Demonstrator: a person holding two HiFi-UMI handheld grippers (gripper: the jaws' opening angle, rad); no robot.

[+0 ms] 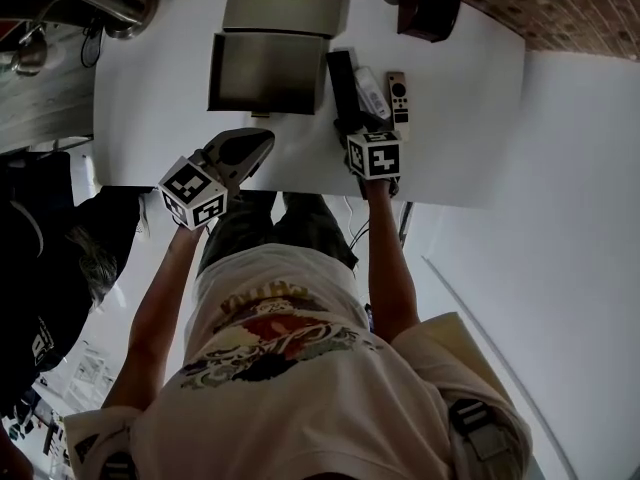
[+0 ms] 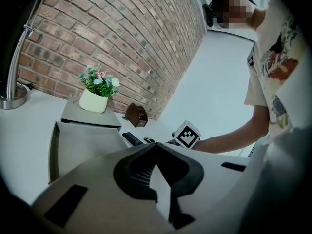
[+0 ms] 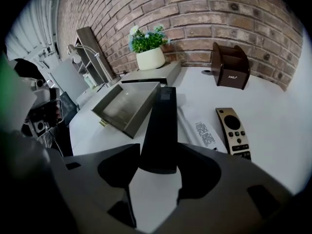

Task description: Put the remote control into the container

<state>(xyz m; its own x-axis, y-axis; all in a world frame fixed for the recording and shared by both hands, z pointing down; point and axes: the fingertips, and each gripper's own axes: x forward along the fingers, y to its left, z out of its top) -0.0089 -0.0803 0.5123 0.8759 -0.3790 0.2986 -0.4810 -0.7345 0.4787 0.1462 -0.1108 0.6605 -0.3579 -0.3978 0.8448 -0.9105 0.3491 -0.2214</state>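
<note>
Trouble could have come from the grip: our right claw (image 3: 159, 150) held only the near end of the black remote (image 3: 161, 121), so the long part could tip or slip out on the way. Left of it in the frame, the gray container (image 3: 124, 108) sat open on the table (image 3: 273, 106). A white remote (image 3: 200, 128) lay just beside and could get bumped. Our left claw (image 2: 155, 145) was closed and empty.
</note>
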